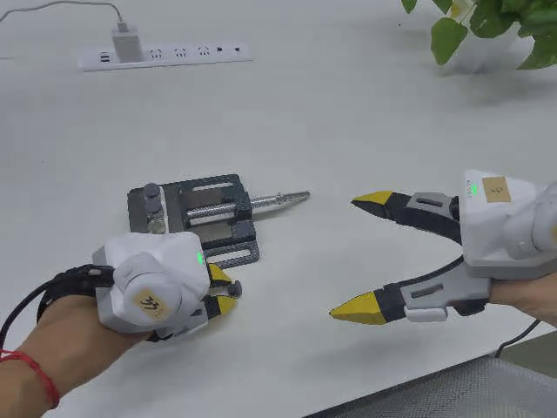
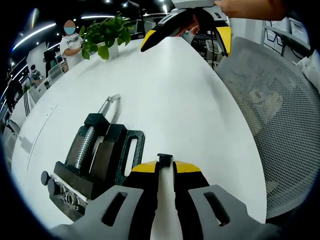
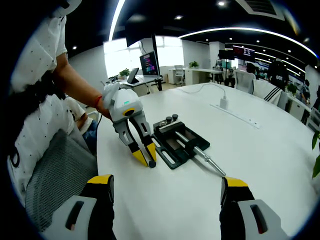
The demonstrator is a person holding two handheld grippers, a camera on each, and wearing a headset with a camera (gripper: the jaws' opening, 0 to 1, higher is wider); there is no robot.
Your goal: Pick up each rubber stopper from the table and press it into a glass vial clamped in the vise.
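A dark metal vise [image 1: 209, 219] lies on the white table, its screw pointing right. Small vials [image 1: 154, 206] stand in a row at its left end; two carry dark round tops. My left gripper [image 1: 224, 293] sits just in front of the vise, shut on a small dark rubber stopper [image 1: 236, 289] that pokes out past the yellow tips. In the left gripper view the stopper [image 2: 165, 159] is pinched at the tips, right of the vise [image 2: 97, 152]. My right gripper [image 1: 361, 254] hovers wide open and holds nothing, to the right of the screw. The right gripper view shows the left gripper [image 3: 144, 152] beside the vise [image 3: 180, 140].
A white power strip [image 1: 165, 55] with a plugged charger lies at the far left. A potted plant [image 1: 487, 26] stands at the far right corner. The table's front edge runs close under the right gripper, with a mesh chair [image 1: 452, 387] beyond it.
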